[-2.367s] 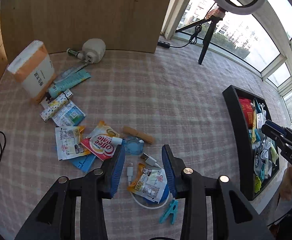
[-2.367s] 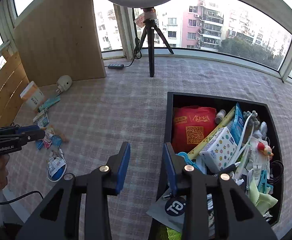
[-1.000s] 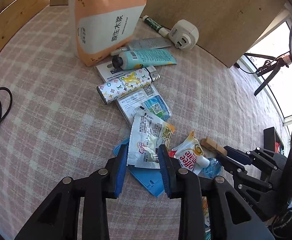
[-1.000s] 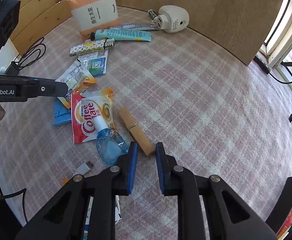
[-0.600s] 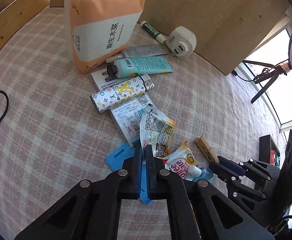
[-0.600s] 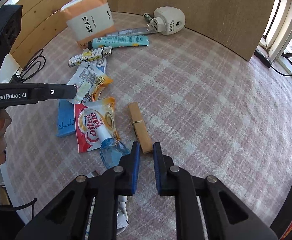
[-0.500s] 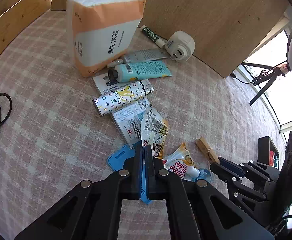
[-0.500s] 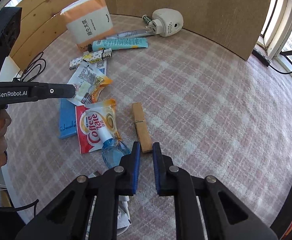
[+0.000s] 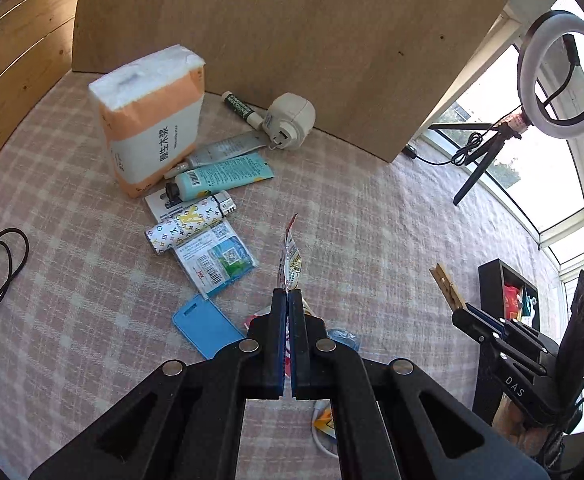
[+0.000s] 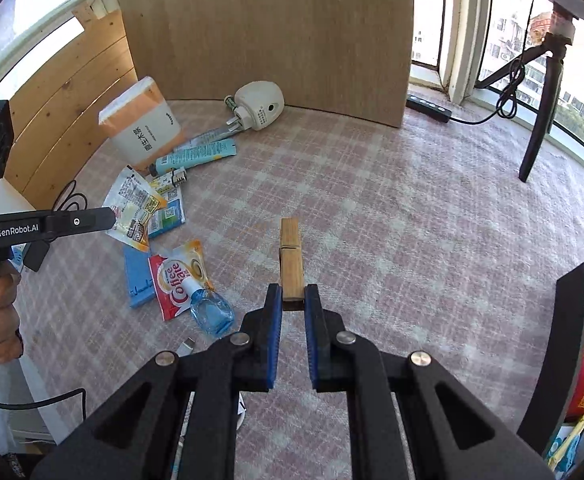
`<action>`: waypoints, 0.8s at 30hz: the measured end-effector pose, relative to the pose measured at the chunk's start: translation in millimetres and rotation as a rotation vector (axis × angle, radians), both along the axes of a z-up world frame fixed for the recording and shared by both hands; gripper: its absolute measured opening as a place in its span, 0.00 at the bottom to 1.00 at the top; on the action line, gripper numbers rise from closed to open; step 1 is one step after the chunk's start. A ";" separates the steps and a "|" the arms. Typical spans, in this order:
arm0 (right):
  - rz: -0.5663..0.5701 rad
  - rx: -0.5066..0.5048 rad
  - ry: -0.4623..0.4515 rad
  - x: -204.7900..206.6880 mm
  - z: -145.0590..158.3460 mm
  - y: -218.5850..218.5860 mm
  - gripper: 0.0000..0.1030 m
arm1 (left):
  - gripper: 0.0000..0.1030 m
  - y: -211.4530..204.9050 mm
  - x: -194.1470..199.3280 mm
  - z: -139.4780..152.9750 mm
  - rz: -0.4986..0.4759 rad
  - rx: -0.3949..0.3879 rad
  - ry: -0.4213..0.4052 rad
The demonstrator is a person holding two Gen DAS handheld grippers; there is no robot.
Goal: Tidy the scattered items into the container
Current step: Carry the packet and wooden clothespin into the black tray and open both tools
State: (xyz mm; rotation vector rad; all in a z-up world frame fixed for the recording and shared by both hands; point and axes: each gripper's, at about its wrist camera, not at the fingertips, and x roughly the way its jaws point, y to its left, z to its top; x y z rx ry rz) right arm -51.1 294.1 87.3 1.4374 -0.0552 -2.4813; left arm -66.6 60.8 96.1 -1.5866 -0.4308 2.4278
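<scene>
The left gripper (image 9: pixel 288 294) is pinching a thin snack sachet (image 9: pixel 290 258) between fully closed fingers, holding it off the checked cloth (image 9: pixel 372 208), while the right gripper (image 10: pixel 293 300) is clamping a wooden clothespin (image 10: pixel 291 264) by its end, near the black container (image 10: pixel 572 320) at right

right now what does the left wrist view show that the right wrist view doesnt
Only the left wrist view shows the ring light head and the green marker at full length.

Only the right wrist view shows the Coffee mate sachet and small blue bottle unobstructed, plus the power strip.

Both show the tissue pack, white plug adapter, teal tube, wooden clothespin in the right gripper, and the snack packet pinched by the left gripper.
</scene>
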 end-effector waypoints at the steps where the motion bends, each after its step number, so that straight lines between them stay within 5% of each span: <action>1: -0.032 -0.006 0.010 2.2 2.9 9.6 0.11 | 0.00 10.2 0.8 5.0 -0.024 0.003 0.009; 16: -0.611 0.042 0.086 138.7 53.0 226.8 0.11 | 0.00 255.6 63.2 63.8 -0.578 0.112 0.078; 24: -0.806 0.076 0.078 200.5 57.6 298.5 0.11 | 0.00 347.0 113.8 80.2 -0.779 0.106 0.104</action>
